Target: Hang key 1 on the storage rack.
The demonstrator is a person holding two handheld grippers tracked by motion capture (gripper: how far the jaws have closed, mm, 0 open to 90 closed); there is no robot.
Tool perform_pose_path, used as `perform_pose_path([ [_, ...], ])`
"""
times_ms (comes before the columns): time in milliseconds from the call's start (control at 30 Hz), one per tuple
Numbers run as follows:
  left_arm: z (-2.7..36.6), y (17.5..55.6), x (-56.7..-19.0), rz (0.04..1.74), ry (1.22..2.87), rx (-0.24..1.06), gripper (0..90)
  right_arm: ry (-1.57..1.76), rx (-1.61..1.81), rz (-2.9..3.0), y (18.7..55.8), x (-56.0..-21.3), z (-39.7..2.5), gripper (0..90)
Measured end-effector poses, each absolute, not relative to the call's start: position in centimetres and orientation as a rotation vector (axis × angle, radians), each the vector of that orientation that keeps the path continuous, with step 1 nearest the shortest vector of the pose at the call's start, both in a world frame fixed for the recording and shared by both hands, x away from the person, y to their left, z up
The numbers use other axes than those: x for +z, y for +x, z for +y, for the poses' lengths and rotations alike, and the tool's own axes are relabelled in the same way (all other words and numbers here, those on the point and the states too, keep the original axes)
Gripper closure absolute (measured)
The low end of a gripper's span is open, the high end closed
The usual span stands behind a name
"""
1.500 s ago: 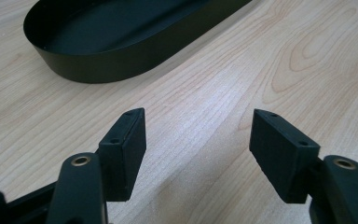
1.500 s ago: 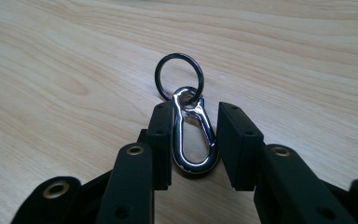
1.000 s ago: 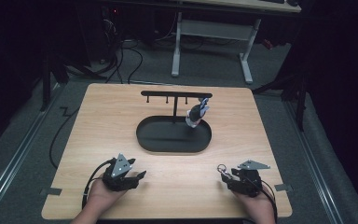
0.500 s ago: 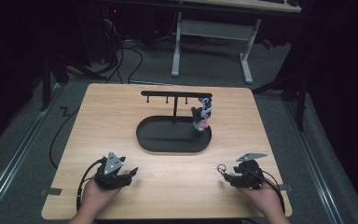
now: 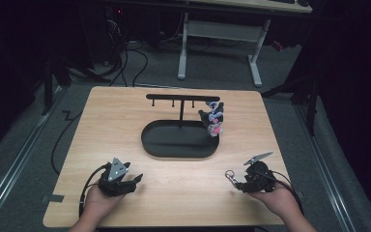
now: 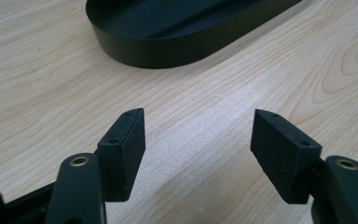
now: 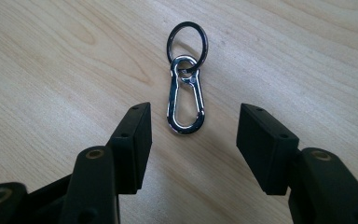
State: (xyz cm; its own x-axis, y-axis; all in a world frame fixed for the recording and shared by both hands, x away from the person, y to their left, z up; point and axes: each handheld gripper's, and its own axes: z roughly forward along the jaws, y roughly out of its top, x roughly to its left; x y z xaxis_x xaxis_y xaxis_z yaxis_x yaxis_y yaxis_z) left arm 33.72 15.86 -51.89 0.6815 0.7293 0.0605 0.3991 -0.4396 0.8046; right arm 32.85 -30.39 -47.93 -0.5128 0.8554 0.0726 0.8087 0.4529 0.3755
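Your right gripper [image 7: 193,123] sits low over the table [image 5: 174,193], jaws spread wide and holding nothing, and there's the silver carabiner clip [image 7: 185,95] lying flat on the wood just ahead of the jaw tips, a dark key ring [image 7: 187,44] linked through its far end. From above, that clip [image 5: 231,176] lies nearer you than the black oval tray [image 5: 149,140] and off to its right. Your left gripper [image 6: 198,140] is wide open too, empty, bare wood between its jaws, the tray [image 6: 168,51] just beyond. On the tray's stand [image 5: 181,99], a small toy keychain [image 5: 214,121] hangs at the right end.
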Motion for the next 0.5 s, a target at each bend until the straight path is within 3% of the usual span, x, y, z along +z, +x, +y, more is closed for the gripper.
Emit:
perform_pose_path([
  [500,15.6,33.95,-52.26,0.867,2.103,0.507,36.4,1.422,0.493,2.633,33.91,-47.59,-29.51,47.7],
])
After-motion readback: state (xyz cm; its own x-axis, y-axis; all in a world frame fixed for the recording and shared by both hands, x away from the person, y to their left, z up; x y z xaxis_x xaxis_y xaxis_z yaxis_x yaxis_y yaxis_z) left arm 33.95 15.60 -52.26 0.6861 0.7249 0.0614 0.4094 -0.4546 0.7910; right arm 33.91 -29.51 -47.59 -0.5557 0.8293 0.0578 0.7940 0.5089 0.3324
